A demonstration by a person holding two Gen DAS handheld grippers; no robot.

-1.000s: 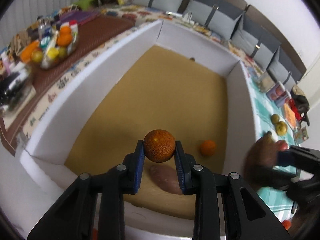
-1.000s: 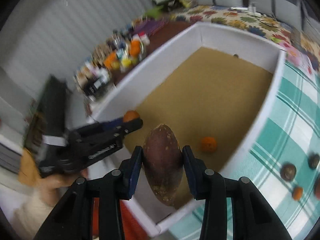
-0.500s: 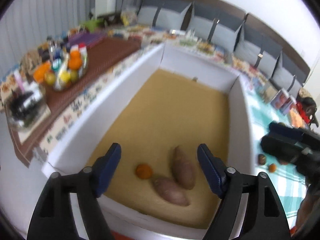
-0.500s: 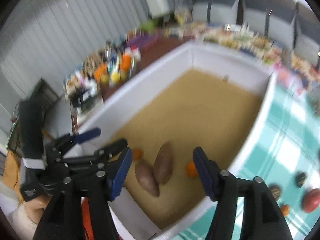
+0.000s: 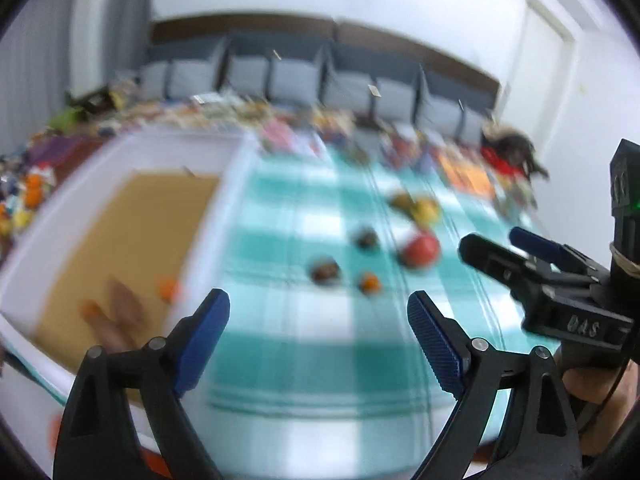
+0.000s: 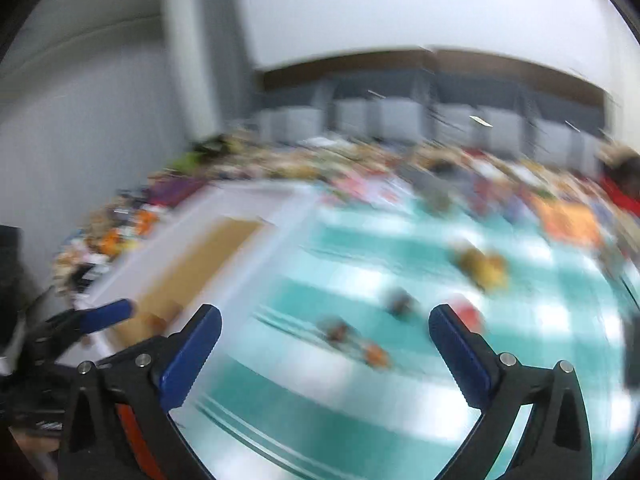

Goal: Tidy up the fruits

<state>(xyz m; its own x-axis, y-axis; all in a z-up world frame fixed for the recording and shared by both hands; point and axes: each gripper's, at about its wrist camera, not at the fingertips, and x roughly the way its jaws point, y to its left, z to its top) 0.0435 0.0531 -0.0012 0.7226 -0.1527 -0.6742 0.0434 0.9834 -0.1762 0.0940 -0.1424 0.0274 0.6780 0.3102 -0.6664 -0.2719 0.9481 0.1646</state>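
Both views are motion-blurred. My left gripper (image 5: pixel 316 302) hangs over the teal checked cloth (image 5: pixel 300 360) with its jaws opening and nothing between them. My right gripper (image 6: pixel 324 316) is over the same cloth, its jaws also opening and empty; it shows at the right too (image 5: pixel 490 240). The white box (image 5: pixel 208 236) with a brown floor lies to the left. It holds two brown oblong fruits (image 5: pixel 124 308) and small oranges (image 5: pixel 168 288). On the cloth lie a red fruit (image 5: pixel 420 250), two dark fruits (image 5: pixel 325 272), a small orange (image 5: pixel 370 282) and yellow fruits (image 5: pixel 416 206).
A row of grey cushions (image 5: pixel 360 88) runs along the far wall. Cluttered items line the far edge of the cloth (image 5: pixel 460 168) and the brown table left of the box (image 5: pixel 32 188). A hand (image 5: pixel 600 392) grips the right tool.
Both grippers let go of their fruit, an orange and a brown oblong fruit, which now lie in the box. Both have opened wide and swung right, from above the box to over the cloth.
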